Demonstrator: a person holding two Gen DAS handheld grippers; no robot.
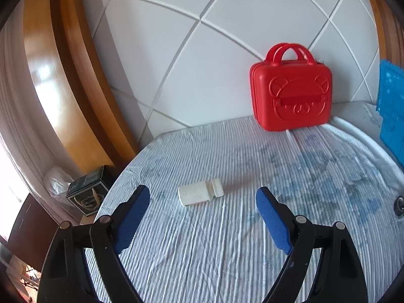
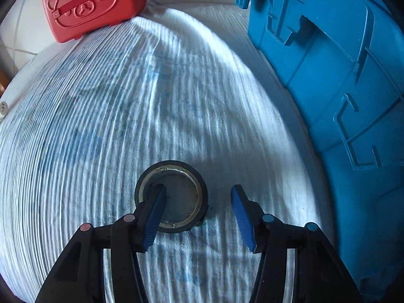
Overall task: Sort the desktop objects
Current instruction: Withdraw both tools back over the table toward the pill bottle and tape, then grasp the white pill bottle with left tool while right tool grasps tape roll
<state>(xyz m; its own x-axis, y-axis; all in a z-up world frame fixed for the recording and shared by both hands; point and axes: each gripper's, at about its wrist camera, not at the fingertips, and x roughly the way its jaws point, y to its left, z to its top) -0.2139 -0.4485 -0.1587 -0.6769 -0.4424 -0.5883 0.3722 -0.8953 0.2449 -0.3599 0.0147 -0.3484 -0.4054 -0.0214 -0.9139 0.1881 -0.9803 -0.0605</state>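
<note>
A small white bottle (image 1: 200,192) lies on its side on the striped cloth, cap to the right. My left gripper (image 1: 203,193) is open, its blue pads on either side of the bottle and a little nearer to me, not touching it. A black tape roll (image 2: 174,197) lies flat on the cloth. My right gripper (image 2: 199,193) is open over it: the left fingertip (image 2: 157,202) sits inside the roll's hole, the right fingertip (image 2: 240,207) outside its right edge. The roll also shows at the left wrist view's right edge (image 1: 399,204).
A red toy suitcase (image 1: 290,88) stands against the tiled wall at the back; it also shows in the right wrist view (image 2: 93,2). A blue plastic crate (image 2: 341,88) stands close on the right. A dark box (image 1: 88,192) sits off the table's left edge.
</note>
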